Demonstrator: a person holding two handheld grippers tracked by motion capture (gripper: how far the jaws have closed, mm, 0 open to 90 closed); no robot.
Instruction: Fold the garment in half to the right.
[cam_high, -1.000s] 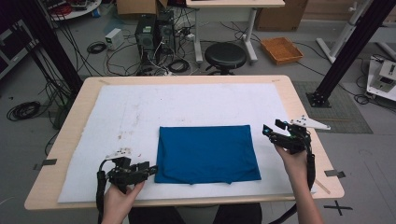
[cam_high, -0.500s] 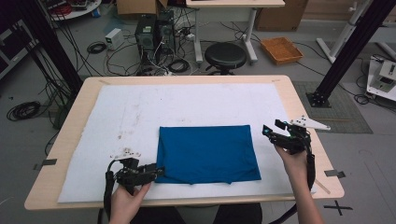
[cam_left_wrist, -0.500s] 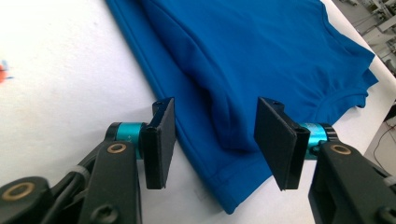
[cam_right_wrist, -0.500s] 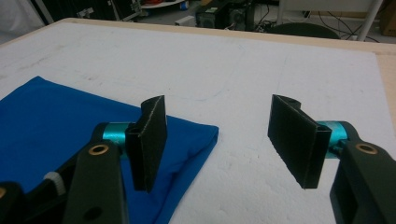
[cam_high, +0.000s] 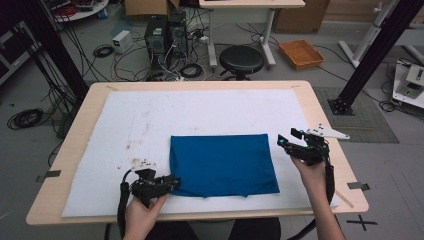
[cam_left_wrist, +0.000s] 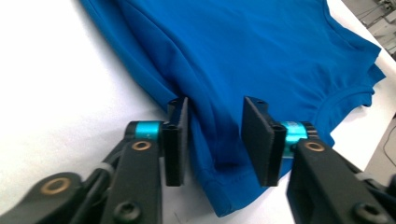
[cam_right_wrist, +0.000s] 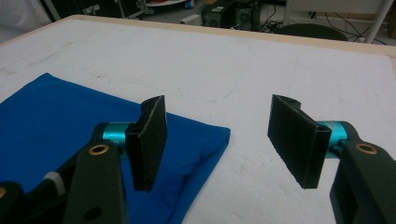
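While the cloth is lying folded, the work appears to be only partly along:

Left gripper: the left gripper (cam_high: 170, 184) is sitting at about seven o'clock on the white mat (cam_high: 125, 130), its jaws straddling the near-left corner of the blue shirt (cam_high: 222, 165); in the left gripper view (cam_left_wrist: 215, 140) a ridge of fabric is standing between the pads, which have just been closing but are not yet visibly pressing on it, so the fingers are unclenched around the cloth.

Blue shirt: it is lying flat as a folded rectangle at the mat's middle, toward six o'clock (a neckline seam is showing in the left gripper view).

Right gripper: the right gripper (cam_high: 287, 142) is hovering at about four o'clock, just beside the shirt's far-right corner, jaws spread wide and holding nothing (cam_right_wrist: 219, 140).

Done and left: at least one fold seems made; judging from the poses, the corner pinch and a further fold are remaining.

Change: compared with a second ago, the left gripper is sitting farther right, now over the corner; the right one is staying put.
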